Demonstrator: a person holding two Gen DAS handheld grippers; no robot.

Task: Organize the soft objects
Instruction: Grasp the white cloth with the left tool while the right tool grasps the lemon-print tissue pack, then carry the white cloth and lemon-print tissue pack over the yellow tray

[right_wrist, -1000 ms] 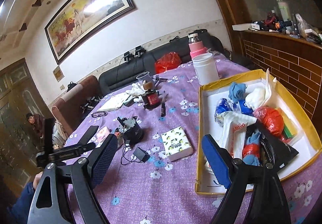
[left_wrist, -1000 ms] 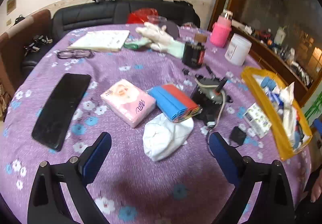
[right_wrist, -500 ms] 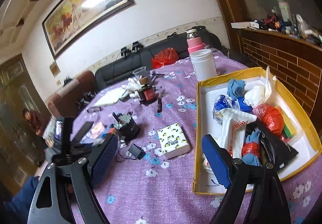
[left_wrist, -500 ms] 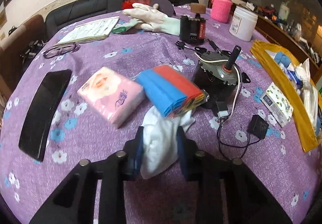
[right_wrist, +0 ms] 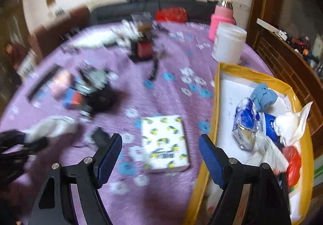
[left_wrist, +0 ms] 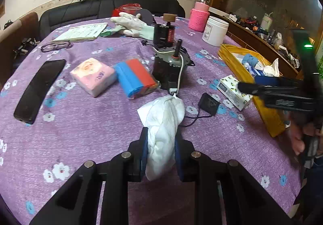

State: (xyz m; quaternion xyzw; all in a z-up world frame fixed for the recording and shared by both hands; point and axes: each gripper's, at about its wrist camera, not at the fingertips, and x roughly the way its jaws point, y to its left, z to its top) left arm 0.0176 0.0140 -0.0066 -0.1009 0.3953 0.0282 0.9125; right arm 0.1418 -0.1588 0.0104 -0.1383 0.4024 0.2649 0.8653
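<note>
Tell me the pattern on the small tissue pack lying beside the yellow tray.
White with small yellow lemons on the tissue pack; right wrist view shows it best.

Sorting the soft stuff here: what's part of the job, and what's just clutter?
Job:
white cloth, clamped in left tongs
pink tissue pack
lemon-print tissue pack
white glove
yellow tray

Clutter:
motor
phone
glasses
white jar

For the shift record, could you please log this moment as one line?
left gripper: shut on white cloth | right gripper: closing, empty, over tissue pack | yellow tray: part filled
</note>
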